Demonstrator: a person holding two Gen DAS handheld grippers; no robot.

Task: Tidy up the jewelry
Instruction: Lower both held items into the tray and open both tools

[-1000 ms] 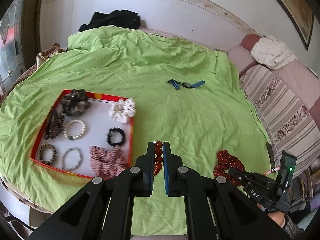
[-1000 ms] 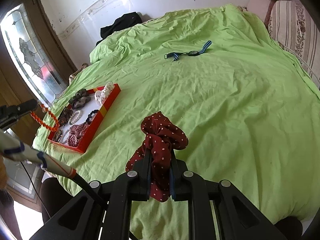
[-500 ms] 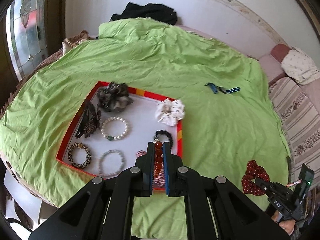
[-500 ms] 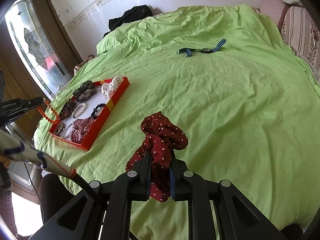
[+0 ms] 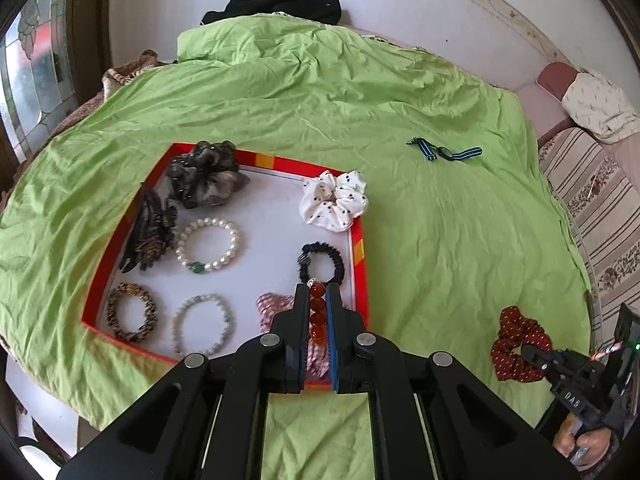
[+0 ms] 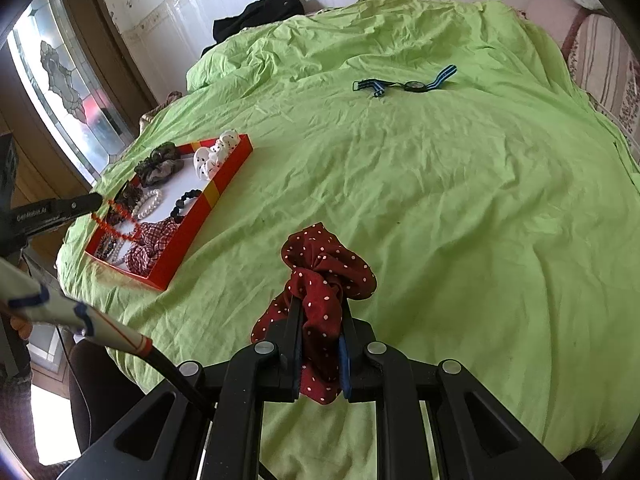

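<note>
Amber-red beads [image 5: 317,312] sit pinched between the jaws of the left gripper [image 5: 318,300], which now hangs over the lower right part of the red-rimmed tray [image 5: 359,248]; a second ago the same view showed the tray off at the left and open green bedspread [image 5: 440,240] ahead. That shift suggests the bead bracelet is about to be set down in the tray. The right gripper [image 6: 320,312] is clamped on a dark red dotted scrunchie [image 6: 324,264] low in its own frame, over the bedspread and well right of the tray, much as before.

Free white floor in the tray is scarce: a black hair tie [image 5: 320,262] lies just beyond the left fingertips, a checked scrunchie [image 5: 276,308] lies under them, and a pearl bracelet [image 5: 208,246] and a white scrunchie [image 5: 334,200] fill the middle and upper right corner. At upper right, a striped-strap watch [image 5: 444,154] remains out on the bedspread.
</note>
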